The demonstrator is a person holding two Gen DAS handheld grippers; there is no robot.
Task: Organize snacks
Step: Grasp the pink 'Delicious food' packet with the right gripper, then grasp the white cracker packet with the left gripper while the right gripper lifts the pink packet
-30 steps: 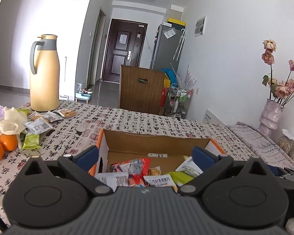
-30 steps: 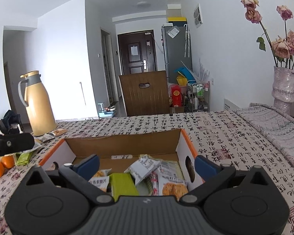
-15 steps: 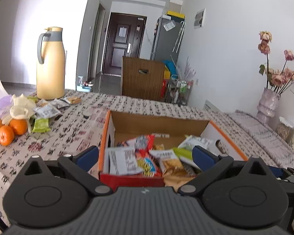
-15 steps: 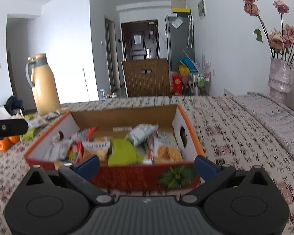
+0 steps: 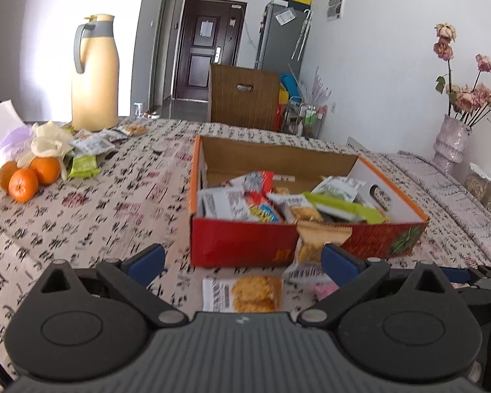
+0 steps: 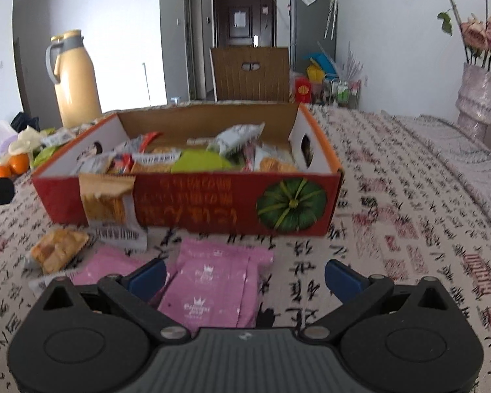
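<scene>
Pink packets [image 6: 212, 291] now in view before box [image 6: 193, 203] | both grippers pulled back: left hand-held gripper [image 5: 242, 262] released, right hand-held gripper [image 6: 245, 273] released | loose snacks remain.

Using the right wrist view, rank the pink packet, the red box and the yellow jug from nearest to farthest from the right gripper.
1. Pink packet, on the cloth between the right gripper's fingers.
2. Red box, straight ahead.
3. Yellow jug, far left, behind the box.

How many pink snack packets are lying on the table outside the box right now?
2. One pink packet lies in front of the box, between the right gripper fingers; a second pink packet sits beside it, partly hidden by the left finger. More may be hidden.
</scene>
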